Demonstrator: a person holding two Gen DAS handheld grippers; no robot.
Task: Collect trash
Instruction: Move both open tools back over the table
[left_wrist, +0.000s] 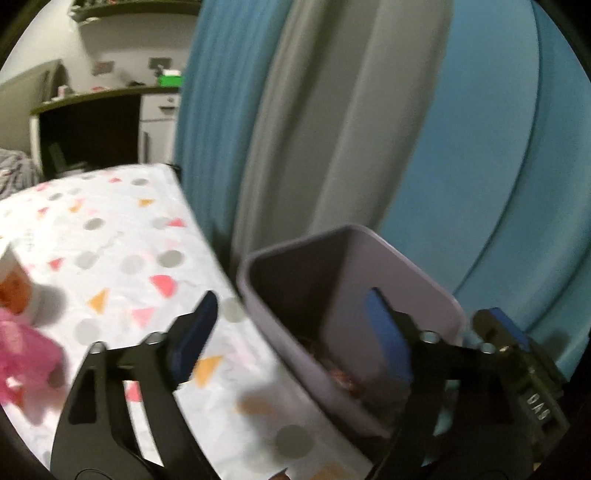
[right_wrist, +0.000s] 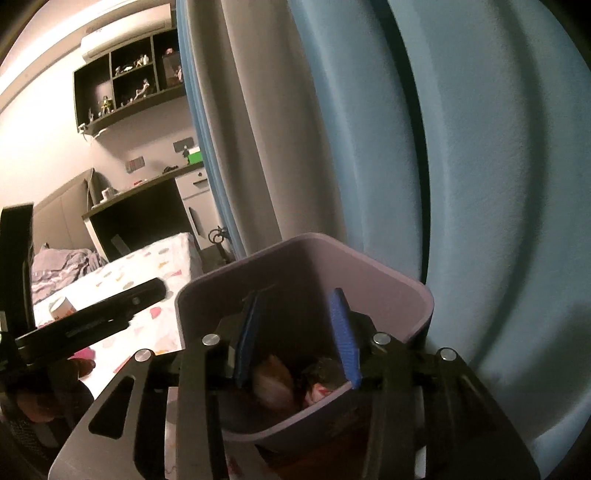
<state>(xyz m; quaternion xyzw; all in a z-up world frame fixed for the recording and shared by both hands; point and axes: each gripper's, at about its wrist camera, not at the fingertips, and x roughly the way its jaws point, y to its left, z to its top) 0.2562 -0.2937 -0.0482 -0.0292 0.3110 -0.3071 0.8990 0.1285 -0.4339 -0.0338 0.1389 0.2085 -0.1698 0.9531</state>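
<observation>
The right gripper (right_wrist: 299, 332) hangs over the lilac bin (right_wrist: 391, 291), jaws parted and empty, crumpled trash (right_wrist: 275, 384) lying in the bin below. The left gripper (left_wrist: 291, 332) gapes wide, empty, straddling the bin's rim beside the patterned tablecloth (left_wrist: 122, 236). Blue curtains (right_wrist: 480, 184) hang behind.
</observation>
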